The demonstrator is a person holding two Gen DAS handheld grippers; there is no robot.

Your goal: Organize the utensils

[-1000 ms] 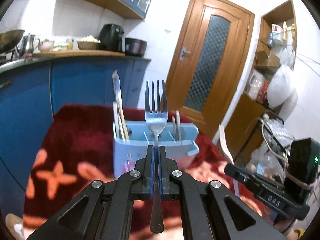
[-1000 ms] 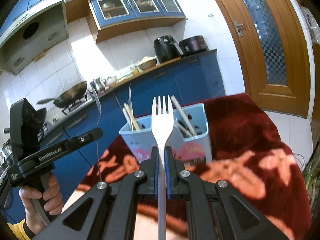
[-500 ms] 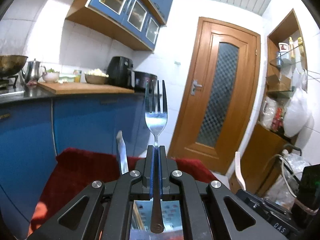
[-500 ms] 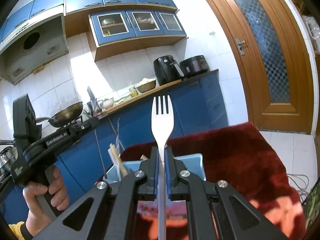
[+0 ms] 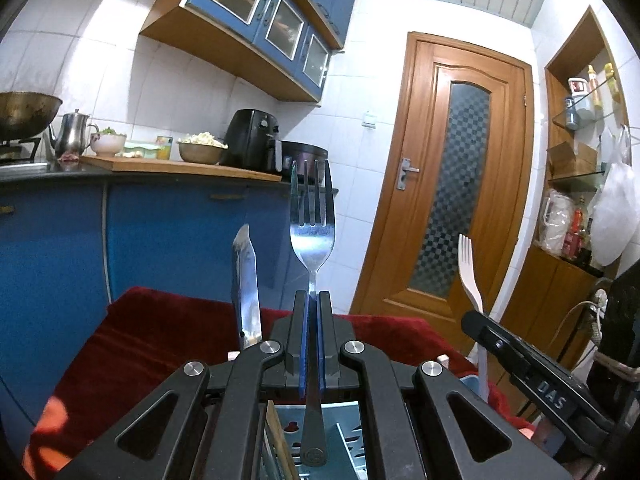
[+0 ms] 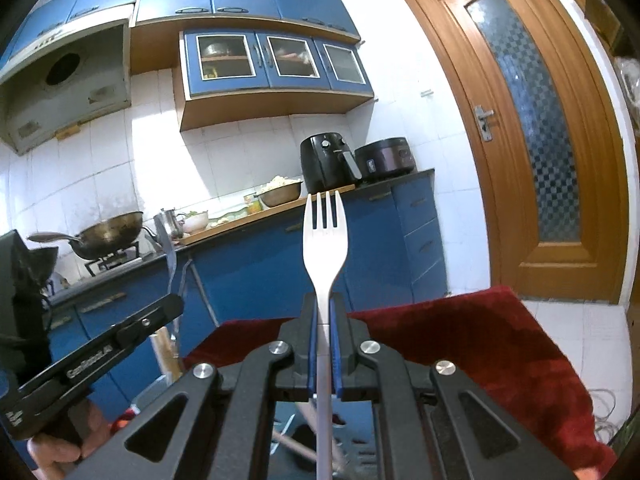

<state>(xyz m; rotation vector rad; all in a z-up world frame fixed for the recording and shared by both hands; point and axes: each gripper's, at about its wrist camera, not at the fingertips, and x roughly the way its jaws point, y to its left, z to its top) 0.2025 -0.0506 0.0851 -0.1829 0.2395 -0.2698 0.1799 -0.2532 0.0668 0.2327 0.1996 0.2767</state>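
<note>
Your left gripper is closed tight on the neck of a steel fork. The fork stands upright with its tines up, and its handle end hangs down between the gripper arms, over the pale blue utensil holder that you see below. A round stamp is on the handle end, but it is too small to read.

Your right gripper is closed on a white plastic fork, also upright with tines up. Its handle goes down toward the same holder, where other utensils lie in the compartments.

A knife blade stands up from the holder just left of the steel fork.

In the left wrist view, the side of the right gripper shows the letters "DAS". In the right wrist view, the left gripper carries white writing that looks like "GenRobot.AI", and a hand holds its grip.

The holder stands on a red cloth.
</note>
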